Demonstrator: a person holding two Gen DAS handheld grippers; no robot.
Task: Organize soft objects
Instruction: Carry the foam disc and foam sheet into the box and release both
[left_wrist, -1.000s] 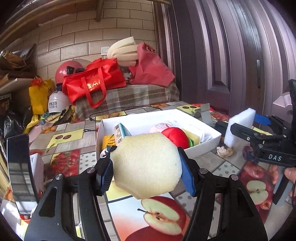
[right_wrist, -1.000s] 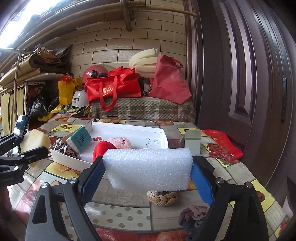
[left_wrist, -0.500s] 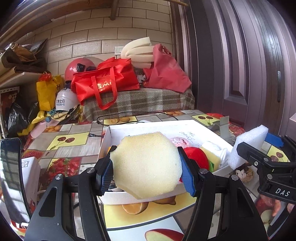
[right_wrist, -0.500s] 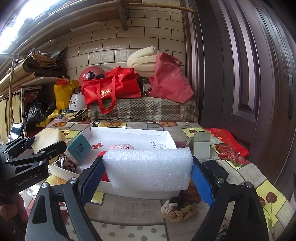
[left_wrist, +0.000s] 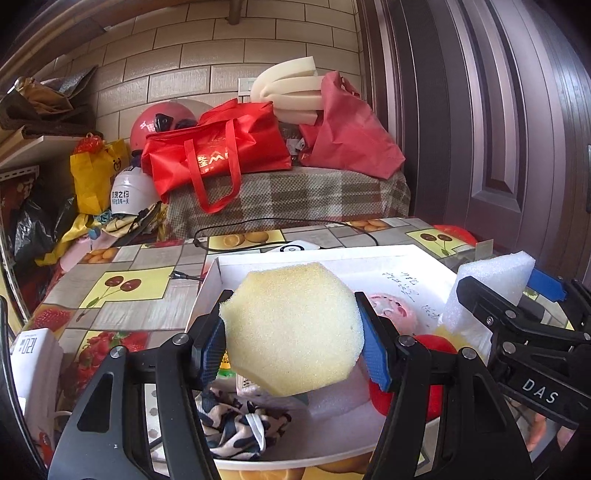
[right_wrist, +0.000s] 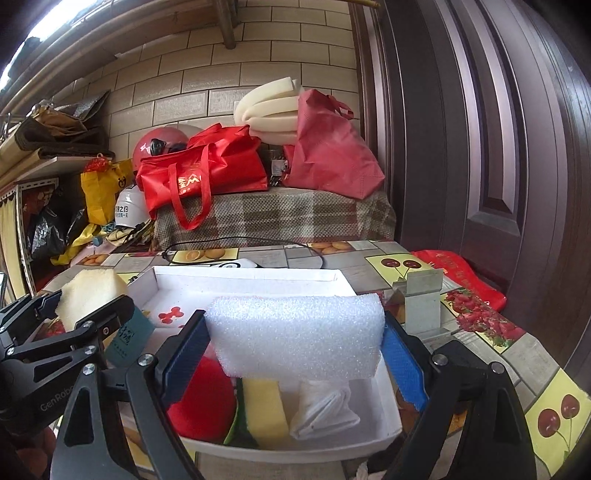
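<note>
The left gripper (left_wrist: 291, 332) is closed on a yellow sponge (left_wrist: 291, 328), its blue pads pressing the sponge's two sides, and holds it above the near left end of the white box (left_wrist: 369, 258). The right gripper (right_wrist: 293, 339) is clamped the same way on a white foam block (right_wrist: 295, 336), which hangs over the right half of the box.

Inside the box, below the sponge, lie a black-and-white patterned cloth (left_wrist: 232, 428) and a pink soft toy (left_wrist: 391, 310); below the foam block sit a red ball (right_wrist: 201, 406), a yellow-and-green scrub sponge (right_wrist: 262, 410) and a folded white cloth (right_wrist: 325, 410). A teal packet (right_wrist: 129, 338) leans at the box's left side. The two grippers sit close beside each other, each showing in the other's view. A small grey box (right_wrist: 423, 306) stands on the fruit-patterned tablecloth (right_wrist: 524, 354) just right of the white box, and a black cable (left_wrist: 266, 225) runs behind it.

Compared with a second ago, both grippers have moved forward from in front of the box to over its contents, with their grip unchanged.
</note>
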